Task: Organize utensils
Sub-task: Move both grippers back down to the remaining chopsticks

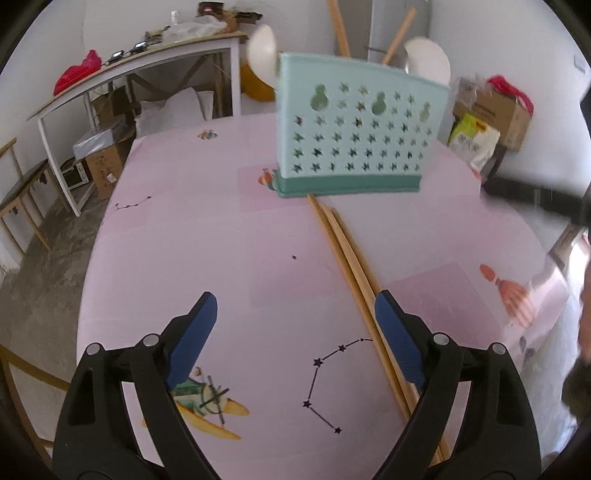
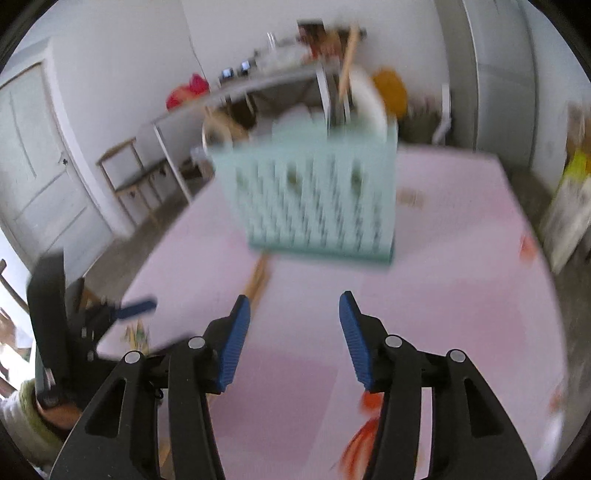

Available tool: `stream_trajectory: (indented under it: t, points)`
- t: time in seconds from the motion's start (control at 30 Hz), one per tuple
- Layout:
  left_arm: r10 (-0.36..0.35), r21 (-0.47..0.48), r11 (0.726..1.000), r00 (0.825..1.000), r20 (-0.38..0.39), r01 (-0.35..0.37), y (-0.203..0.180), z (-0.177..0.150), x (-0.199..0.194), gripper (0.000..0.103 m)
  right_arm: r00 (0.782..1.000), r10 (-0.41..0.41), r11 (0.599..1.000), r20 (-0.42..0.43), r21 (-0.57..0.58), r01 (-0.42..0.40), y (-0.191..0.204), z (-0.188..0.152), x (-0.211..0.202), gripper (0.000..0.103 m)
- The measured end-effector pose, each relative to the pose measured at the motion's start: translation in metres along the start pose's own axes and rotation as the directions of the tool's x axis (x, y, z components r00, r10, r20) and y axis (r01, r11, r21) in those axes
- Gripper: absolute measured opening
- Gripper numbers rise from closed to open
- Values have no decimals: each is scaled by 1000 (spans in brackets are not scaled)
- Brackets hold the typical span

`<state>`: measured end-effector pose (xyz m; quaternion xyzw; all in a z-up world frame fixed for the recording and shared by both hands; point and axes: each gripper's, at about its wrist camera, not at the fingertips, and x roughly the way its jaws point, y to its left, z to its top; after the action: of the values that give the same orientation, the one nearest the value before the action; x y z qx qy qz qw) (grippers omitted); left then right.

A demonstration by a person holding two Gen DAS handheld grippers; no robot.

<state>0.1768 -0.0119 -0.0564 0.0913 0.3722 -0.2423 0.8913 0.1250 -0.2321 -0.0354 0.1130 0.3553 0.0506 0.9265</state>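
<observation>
A mint-green utensil holder (image 1: 354, 129) with star-shaped holes stands on the pink tablecloth (image 1: 221, 240). White spoons (image 1: 428, 59) and wooden sticks (image 1: 397, 35) stick out of its top. Wooden chopsticks (image 1: 347, 254) lie on the cloth, running from the holder's base toward my left gripper (image 1: 295, 306). That gripper is open and empty, with its right finger beside the chopsticks. In the blurred right wrist view the holder (image 2: 317, 199) stands ahead of my right gripper (image 2: 295, 310), which is open and empty above the cloth. The left gripper (image 2: 129, 310) shows at its left.
A white side table (image 1: 122, 74) with clutter stands behind at the left, with boxes under it. Cardboard boxes and bags (image 1: 484, 118) sit at the far right. A door (image 2: 33, 166) is on the left in the right wrist view.
</observation>
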Motion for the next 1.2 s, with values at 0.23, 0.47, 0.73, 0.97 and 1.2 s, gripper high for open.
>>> stream_trajectory:
  t: [0.23, 0.47, 0.73, 0.97, 1.2]
  points:
    - [19, 58, 998, 998, -57, -15, -16, -3, 17, 84, 997, 52, 996, -59, 82, -47, -3, -30, 16, 49]
    - [69, 34, 997, 994, -83, -66, -7, -3, 21, 84, 996, 77, 993, -54, 91, -71, -3, -37, 13, 49]
    - [85, -18, 996, 992, -94, -87, 14, -6, 19, 81, 994, 93, 992, -65, 93, -87, -1, -38, 21, 49]
    - [56, -1, 998, 995, -87, -57, 18, -4, 19, 43, 993, 97, 991, -70, 98, -90, 0, -39, 23, 49]
    - [70, 38, 997, 992, -108, -66, 9, -7, 10, 5, 992, 98, 993, -83, 80, -91, 9, -39, 27, 49]
